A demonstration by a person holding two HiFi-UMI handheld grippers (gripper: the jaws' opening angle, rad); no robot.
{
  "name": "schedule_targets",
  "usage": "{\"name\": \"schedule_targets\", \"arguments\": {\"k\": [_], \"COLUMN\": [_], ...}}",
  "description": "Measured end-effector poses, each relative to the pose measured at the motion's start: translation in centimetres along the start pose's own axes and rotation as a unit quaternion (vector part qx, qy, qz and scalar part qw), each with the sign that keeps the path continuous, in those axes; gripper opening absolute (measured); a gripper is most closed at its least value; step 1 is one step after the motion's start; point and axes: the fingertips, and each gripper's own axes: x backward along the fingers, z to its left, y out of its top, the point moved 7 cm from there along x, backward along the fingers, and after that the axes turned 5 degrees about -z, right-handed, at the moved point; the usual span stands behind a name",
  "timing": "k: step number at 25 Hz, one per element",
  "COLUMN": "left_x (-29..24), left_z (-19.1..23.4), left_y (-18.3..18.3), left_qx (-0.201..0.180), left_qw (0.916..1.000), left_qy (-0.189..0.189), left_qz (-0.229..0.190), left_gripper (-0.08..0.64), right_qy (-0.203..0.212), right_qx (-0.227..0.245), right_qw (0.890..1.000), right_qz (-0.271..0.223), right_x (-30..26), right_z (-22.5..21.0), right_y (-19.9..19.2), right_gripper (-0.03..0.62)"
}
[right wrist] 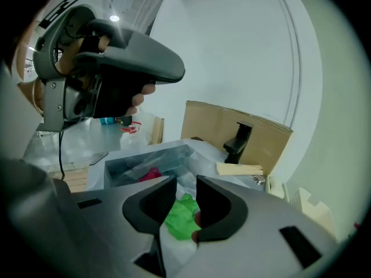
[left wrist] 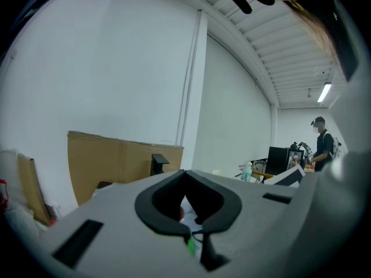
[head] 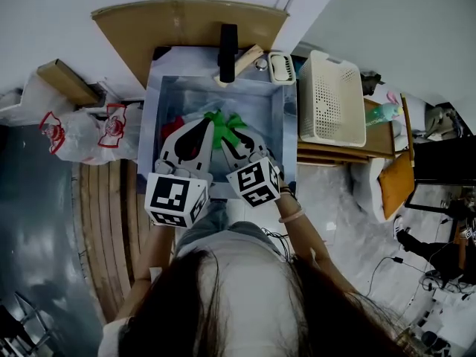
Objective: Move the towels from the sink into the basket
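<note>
Right gripper view shows the right claw (right wrist: 186,183) parted over the crumpled green towel (right wrist: 182,216) in the sink (right wrist: 124,156), seemingly not touching it; soft and light, it suits pinching a raised fold, while the left claw (left wrist: 185,174) is clenched, empty.

In the head view the left gripper (head: 206,123) and right gripper (head: 223,137) cover the near part of the sink (head: 152,110), hiding most of the red towel (head: 173,122) and the near edge of the green towel (head: 222,119). In the left gripper view that gripper's body blocks the sink, leaving a green sliver (left wrist: 190,247) too small to name.
</note>
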Motion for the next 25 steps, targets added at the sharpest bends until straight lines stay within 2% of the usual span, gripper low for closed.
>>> {"name": "schedule_targets", "arguments": {"k": [12,25], "left_x": [-2.2,-3.6], "left_z": [2.5,3.3], "left_y": [-1.1,-2.0], "left_qx": [0.017,0.02], "left_qw": [0.9998,0.9997], "left_qy": [0.012,0.004], "left_qz": [0.007,0.013], "left_gripper": [0.008,0.008], "right_qy": [0.048,0.091], "right_qx": [0.036,0.054], "right_qw": [0.996,0.987], "right_qz": [0.064,0.123], "right_x": [-5.3,-10.1], "right_z": [-0.7,-0.3], "right_y": [-3.8,-8.3], "right_gripper": [0.163,0.218]}}
